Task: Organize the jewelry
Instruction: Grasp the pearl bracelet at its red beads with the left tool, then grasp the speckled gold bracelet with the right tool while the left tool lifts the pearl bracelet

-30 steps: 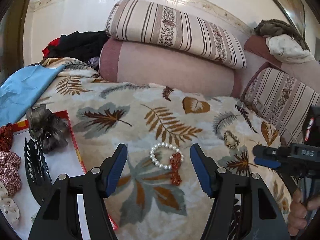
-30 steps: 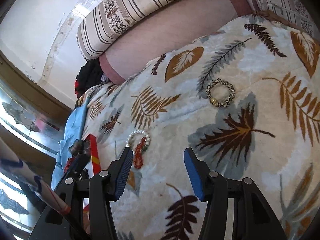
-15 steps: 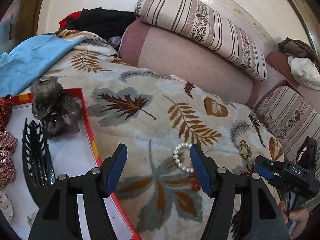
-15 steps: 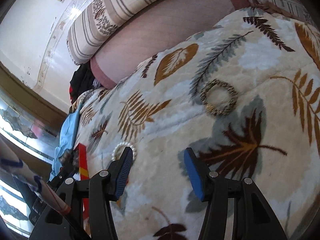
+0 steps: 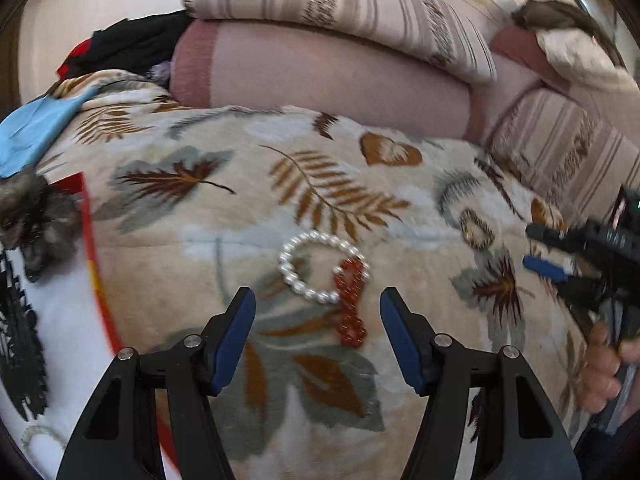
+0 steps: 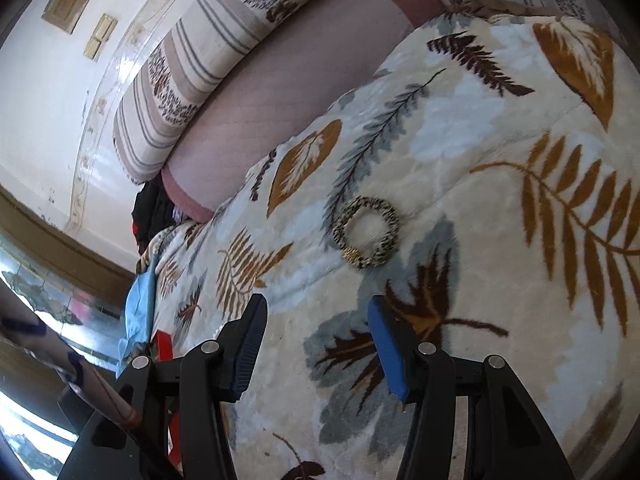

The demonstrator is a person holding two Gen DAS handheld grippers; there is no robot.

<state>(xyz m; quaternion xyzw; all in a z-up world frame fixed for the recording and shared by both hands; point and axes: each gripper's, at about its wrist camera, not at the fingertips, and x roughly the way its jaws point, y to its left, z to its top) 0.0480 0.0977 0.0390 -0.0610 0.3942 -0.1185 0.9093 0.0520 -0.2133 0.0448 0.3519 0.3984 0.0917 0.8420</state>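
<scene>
Nearest in the left wrist view, the left gripper (image 5: 316, 308) has its two blue-padded jaws standing wide apart, nothing between them, above the leaf-patterned blanket (image 5: 180, 264). Just beyond its fingertips lie two bracelets: one pearl bracelet (image 5: 304, 272), a closed ring of white beads, and one red bead bracelet (image 5: 350, 300), which overlaps the pearl ring's right side and trails back toward the gap between the jaws. Neither is touched by the pads.

To the left sits one red-edged tray (image 5: 90, 248) with a white floor, holding a grey fabric scrunchie (image 5: 38, 216) and a black claw clip (image 5: 16, 340); what else lies in it is too blurred to count. To the right, a hand (image 5: 604, 364) carries the right gripper (image 5: 550, 252), and a third ring, the leopard-print bracelet (image 5: 476, 234), lies near its tips.

In the right wrist view, the right gripper (image 6: 318, 312) is likewise parted and empty, and the leopard-print bracelet (image 6: 366, 232) lies flat on the blanket (image 6: 500, 208) a little ahead of the fingertips, apart from both pads.

Farthest back, one pink bolster (image 5: 340, 80) bears a striped cushion (image 5: 340, 4).
</scene>
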